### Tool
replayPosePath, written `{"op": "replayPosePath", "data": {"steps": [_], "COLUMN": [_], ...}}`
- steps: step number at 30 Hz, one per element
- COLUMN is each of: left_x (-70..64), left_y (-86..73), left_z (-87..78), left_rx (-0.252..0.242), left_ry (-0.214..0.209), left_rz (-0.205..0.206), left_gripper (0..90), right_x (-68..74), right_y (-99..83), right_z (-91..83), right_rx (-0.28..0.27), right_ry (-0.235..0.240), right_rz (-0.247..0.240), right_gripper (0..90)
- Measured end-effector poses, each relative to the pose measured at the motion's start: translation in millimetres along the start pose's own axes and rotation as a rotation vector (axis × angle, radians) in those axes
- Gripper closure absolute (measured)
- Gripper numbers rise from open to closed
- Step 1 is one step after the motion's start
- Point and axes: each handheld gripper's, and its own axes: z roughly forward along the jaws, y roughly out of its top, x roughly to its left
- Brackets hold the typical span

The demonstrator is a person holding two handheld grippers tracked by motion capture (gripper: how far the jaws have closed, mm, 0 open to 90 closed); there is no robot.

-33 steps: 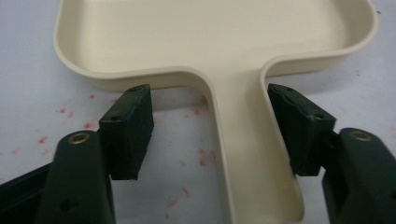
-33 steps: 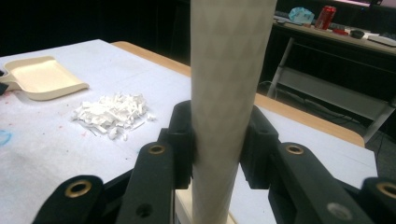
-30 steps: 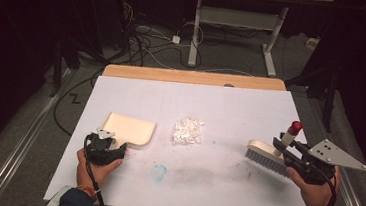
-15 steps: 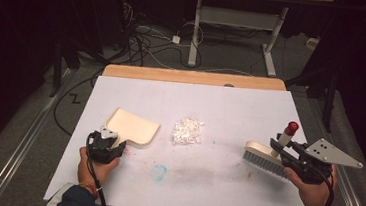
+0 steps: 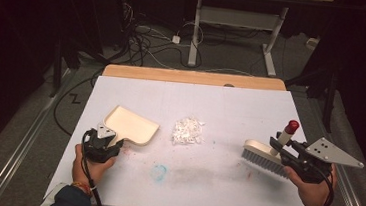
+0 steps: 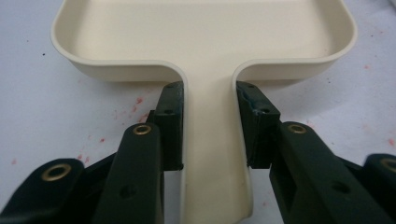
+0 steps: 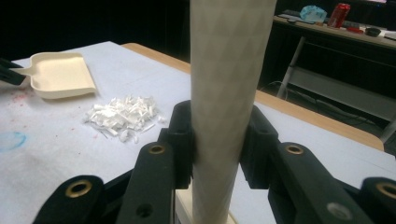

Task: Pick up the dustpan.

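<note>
Left gripper [image 5: 108, 143]: we are clamping the dustpan [image 5: 132, 125] handle, having swung its pan nearer the paper scraps [image 5: 188, 130] just beyond. Right gripper [image 5: 287, 153]: we are clamping the brush [image 5: 265, 157], bristles down, scraps well apart; sweeping looks imminent.

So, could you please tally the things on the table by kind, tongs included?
Dustpan: 1, cream, handle clamped in the left tongs.
Brush: 1, handle clamped in the right tongs.
Pile of white paper scraps: 1, lying between dustpan and brush.
Tongs: 2.
Total: 5.
</note>
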Motion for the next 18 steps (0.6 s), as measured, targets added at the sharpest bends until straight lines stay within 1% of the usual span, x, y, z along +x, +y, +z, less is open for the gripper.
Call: {"op": "replayPosePath", "data": {"steps": [3, 6, 8, 12, 15, 18], "left_x": [-2.5, -4.9, -6.3, -7.7, -9.0, -9.9], "left_y": [0.2, -0.6, -1.9, -4.3, -4.6, -4.7], "left_z": [-6.4, -12.7, -16.3, -21.5, -24.1, -27.6], "left_rx": [-0.010, -0.022, -0.023, -0.030, -0.038, -0.046], "left_ry": [0.006, 0.006, -0.007, -0.024, -0.030, -0.035], "left_rz": [0.014, 0.031, 0.043, 0.065, 0.088, 0.104], "left_gripper": [63.6, 63.5, 63.6, 63.6, 63.6, 63.6], "right_x": [-1.7, -3.3, -4.1, -4.4, -4.4, -4.9], "right_y": [0.6, 0.2, -0.3, -1.6, -2.7, -3.6], "right_z": [-2.1, -2.1, -1.5, 1.0, 2.0, 4.0], "right_rx": [-0.010, -0.008, -0.018, -0.017, -0.013, -0.002], "right_ry": [-0.013, -0.009, -0.001, 0.014, 0.012, 0.008], "right_rz": [-0.002, 0.008, 0.009, 0.008, 0.023, 0.018], "right_gripper": [70.1, 70.1, 70.1, 70.2, 70.2, 70.2]}}
